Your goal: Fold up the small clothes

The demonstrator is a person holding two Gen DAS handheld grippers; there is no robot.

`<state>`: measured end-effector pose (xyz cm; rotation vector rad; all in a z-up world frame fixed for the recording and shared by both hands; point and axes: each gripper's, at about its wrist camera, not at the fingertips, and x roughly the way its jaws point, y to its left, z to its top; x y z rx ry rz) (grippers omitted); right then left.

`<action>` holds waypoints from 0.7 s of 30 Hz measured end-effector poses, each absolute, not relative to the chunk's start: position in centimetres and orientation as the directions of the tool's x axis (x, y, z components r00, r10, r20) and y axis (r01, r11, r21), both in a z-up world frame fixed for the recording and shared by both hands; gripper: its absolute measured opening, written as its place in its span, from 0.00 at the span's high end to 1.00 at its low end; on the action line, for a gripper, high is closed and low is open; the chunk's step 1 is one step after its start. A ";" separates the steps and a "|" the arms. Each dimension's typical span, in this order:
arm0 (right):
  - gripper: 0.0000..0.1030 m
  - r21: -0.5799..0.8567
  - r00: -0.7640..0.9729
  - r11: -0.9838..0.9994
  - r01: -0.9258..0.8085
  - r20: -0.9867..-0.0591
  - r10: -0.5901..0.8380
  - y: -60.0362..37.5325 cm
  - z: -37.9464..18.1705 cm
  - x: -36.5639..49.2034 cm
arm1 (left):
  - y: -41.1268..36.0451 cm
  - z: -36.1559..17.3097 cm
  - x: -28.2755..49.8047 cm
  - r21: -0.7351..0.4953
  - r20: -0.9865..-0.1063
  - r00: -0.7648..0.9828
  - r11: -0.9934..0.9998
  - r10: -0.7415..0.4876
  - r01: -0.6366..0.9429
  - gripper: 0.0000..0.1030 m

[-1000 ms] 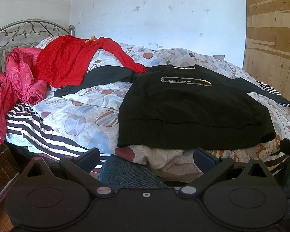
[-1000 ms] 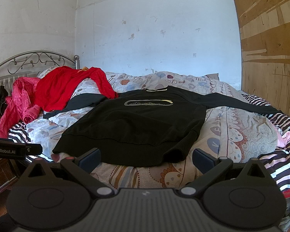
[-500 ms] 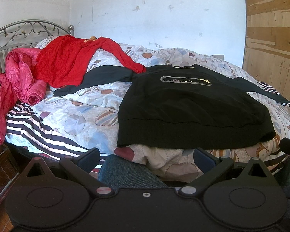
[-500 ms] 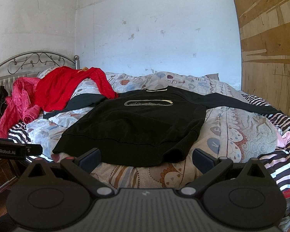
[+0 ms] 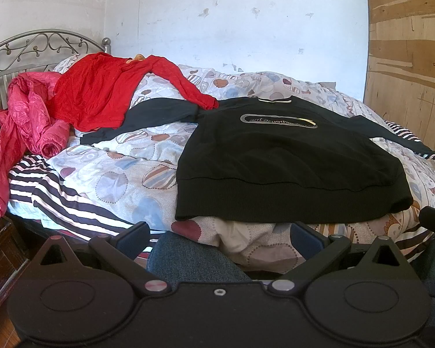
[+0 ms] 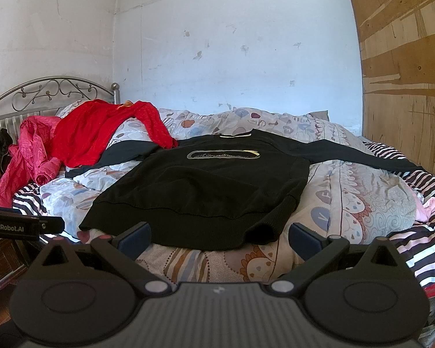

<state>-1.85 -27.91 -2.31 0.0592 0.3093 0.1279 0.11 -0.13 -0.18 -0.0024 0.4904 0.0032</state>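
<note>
Still no shift: black sweatshirt (image 5: 275,156) flat, unfolded on bed (image 5: 116,179).

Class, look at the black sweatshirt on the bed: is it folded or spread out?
Spread out. The black sweatshirt lies flat, logo up, both sleeves stretched sideways, hem unfolded.

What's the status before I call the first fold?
Both tongs open, left and right, short of the bed. Black sweatshirt flat, sleeves out. Red top's sleeve lies over its left sleeve.
</note>
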 end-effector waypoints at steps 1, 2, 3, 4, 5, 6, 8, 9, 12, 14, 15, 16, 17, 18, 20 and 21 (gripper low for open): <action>0.00 0.078 0.944 0.990 -0.116 -0.300 0.135 -27.9 -2.3 -1.8 | -0.1 -0.2 0.1 -0.001 -0.471 0.882 1.000 0.003 -0.004 0.01; 0.00 0.078 0.944 0.990 -0.116 -0.300 0.135 -27.9 -2.3 -1.8 | -0.1 -0.2 0.1 -0.001 -0.471 0.882 1.000 0.003 -0.004 0.01; 0.00 0.078 0.944 0.990 -0.117 -0.300 0.135 -27.9 -2.3 -1.8 | -0.1 -0.2 0.1 -0.001 -0.471 0.882 1.000 0.003 -0.004 0.01; 0.00 0.078 0.944 0.990 -0.117 -0.300 0.135 -27.9 -2.3 -1.9 | -0.1 -0.2 0.1 -0.001 -0.471 0.882 1.000 0.003 -0.004 0.01; 0.00 0.078 0.944 0.990 -0.117 -0.300 0.135 -27.9 -2.3 -1.9 | -0.1 -0.2 0.1 -0.001 -0.471 0.882 1.000 0.003 -0.004 0.01; 0.00 0.078 0.944 0.990 -0.117 -0.300 0.135 -27.9 -2.3 -1.9 | -0.1 -0.2 0.1 -0.001 -0.472 0.882 1.000 0.003 -0.004 0.01; 0.00 0.078 0.944 0.990 -0.116 -0.300 0.135 -27.9 -2.3 -1.9 | -0.1 -0.2 0.1 -0.001 -0.472 0.882 1.000 0.003 -0.004 0.01; 0.00 0.078 0.944 0.990 -0.116 -0.300 0.135 -27.9 -2.3 -1.9 | -0.1 -0.2 0.1 -0.002 -0.471 0.882 1.000 0.003 -0.004 0.01; 0.00 0.078 0.944 0.990 -0.116 -0.300 0.135 -27.8 -2.2 -1.9 | -0.1 -0.2 0.1 -0.001 -0.470 0.883 1.000 0.005 -0.006 0.01; 0.00 0.079 0.944 0.990 -0.116 -0.301 0.135 -27.9 -2.3 -1.9 | -0.1 -0.4 0.2 -0.001 -0.470 0.882 1.000 0.005 -0.006 0.01; 0.00 0.080 0.944 0.990 -0.116 -0.301 0.135 -28.0 -2.4 -1.9 | -0.1 -0.4 0.2 -0.001 -0.471 0.882 1.000 0.004 -0.006 0.01; 0.00 0.080 0.944 0.990 -0.116 -0.301 0.135 -28.0 -2.4 -1.9 | -0.1 -0.4 0.2 -0.001 -0.471 0.882 1.000 0.003 -0.005 0.01; 0.00 0.079 0.944 0.990 -0.116 -0.301 0.135 -28.0 -2.4 -1.9 | -0.1 -0.4 0.2 -0.001 -0.470 0.883 1.000 0.004 -0.005 0.01; 0.00 0.079 0.944 0.990 -0.116 -0.301 0.135 -28.0 -2.4 -1.9 | -0.1 -0.4 0.2 0.000 -0.470 0.883 1.000 0.004 -0.005 0.01; 0.00 0.080 0.944 0.990 -0.116 -0.301 0.134 -28.0 -2.4 -1.9 | -0.2 -0.4 0.1 0.000 -0.469 0.883 1.000 0.004 -0.005 0.01; 0.00 0.080 0.944 0.990 -0.116 -0.301 0.135 -28.0 -2.4 -1.9 | -0.3 -0.4 0.0 0.001 -0.469 0.883 1.000 0.005 -0.005 0.01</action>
